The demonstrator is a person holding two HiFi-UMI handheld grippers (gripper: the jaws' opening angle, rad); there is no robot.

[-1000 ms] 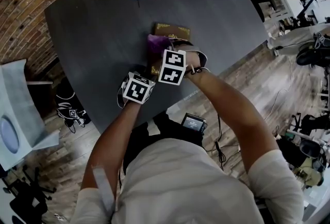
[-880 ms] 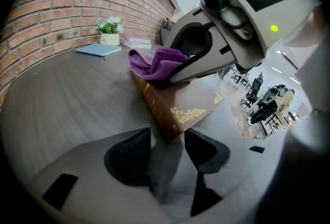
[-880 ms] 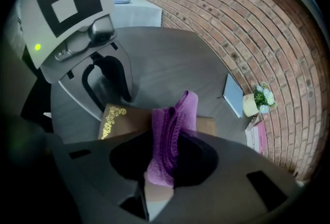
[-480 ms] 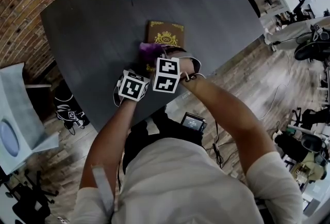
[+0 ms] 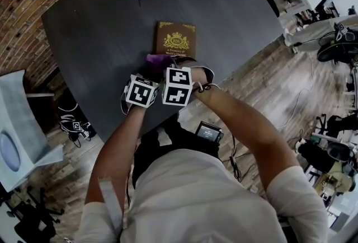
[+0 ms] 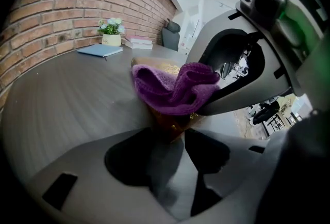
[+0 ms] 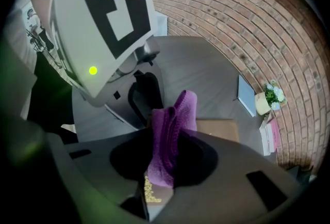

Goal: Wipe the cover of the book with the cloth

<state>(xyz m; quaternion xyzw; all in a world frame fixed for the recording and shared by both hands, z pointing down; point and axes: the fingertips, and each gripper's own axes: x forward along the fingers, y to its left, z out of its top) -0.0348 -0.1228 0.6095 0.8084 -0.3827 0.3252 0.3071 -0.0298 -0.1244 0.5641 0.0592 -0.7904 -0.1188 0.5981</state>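
While the right claw point(image 7: 163, 169) pinches the purple cloth point(image 7: 174, 122) tight, the cloth rests at the near edge of the book point(image 5: 177, 39) — wiping seems to be in hand.
Detail: the book lies flat, approx. mid of the dark table point(image 5: 95, 40), cover up, so the cloth can slide over it. The left claw point(image 6: 176, 132) is wide apart w/ nothing gripped — the book's near corner shows just ahead of its tips, prob. placed there to stop the book sliding.
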